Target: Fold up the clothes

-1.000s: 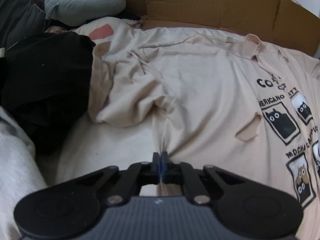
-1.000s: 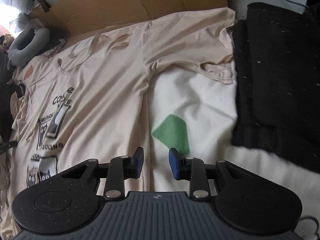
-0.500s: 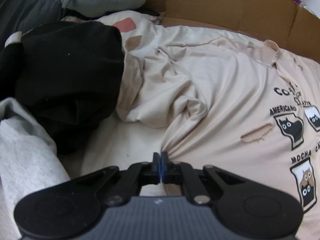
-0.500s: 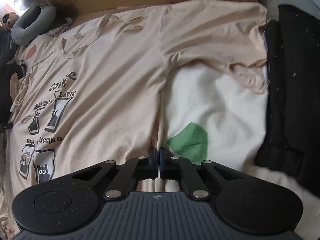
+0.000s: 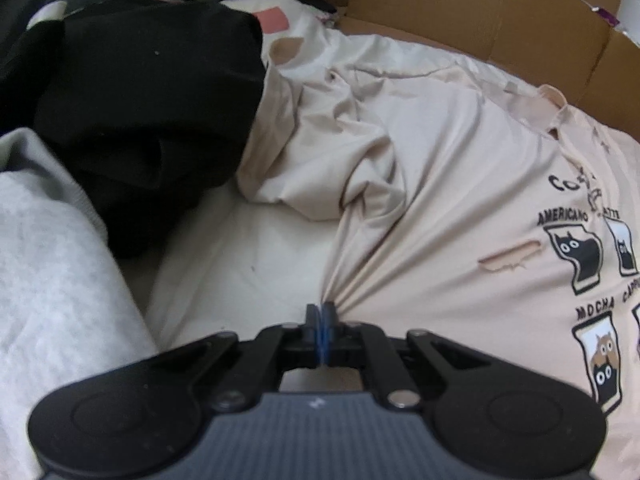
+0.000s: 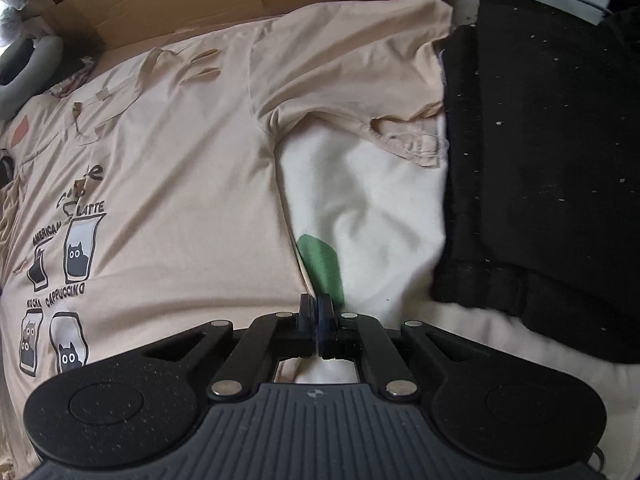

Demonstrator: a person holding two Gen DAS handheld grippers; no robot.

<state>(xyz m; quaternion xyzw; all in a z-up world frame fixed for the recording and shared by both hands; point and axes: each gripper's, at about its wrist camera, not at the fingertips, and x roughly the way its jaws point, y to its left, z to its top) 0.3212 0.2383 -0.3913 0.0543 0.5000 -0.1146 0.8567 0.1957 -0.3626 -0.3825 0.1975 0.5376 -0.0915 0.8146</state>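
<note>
Right now I am pinching the beige T-shirt at both side edges, and it is lying printed side up across the white bedding, its collar toward the cardboard at the far end. My left gripper is pressed together on the shirt's left side seam, and the cloth is fanning out from the pads in tight creases, so I am judging that grip to be firm. My right gripper is pressed together on the opposite side edge, just beside a green patch on the bedding; the hem is disappearing between the pads there, though less cloth is showing in that bite. To do this fold well, I am thinking of lifting both edges evenly and just clear of the bedding, so the front is not dragging or bunching. The left sleeve is crumpled and touching a black garment, with a grey garment nearer to me, so I am planning to draw that side away from the pile before carrying it over. The right sleeve is lying against a black folded garment; snagging there is likely the main risk. Keeping both hands level should be giving a straight crease through the print.
</note>
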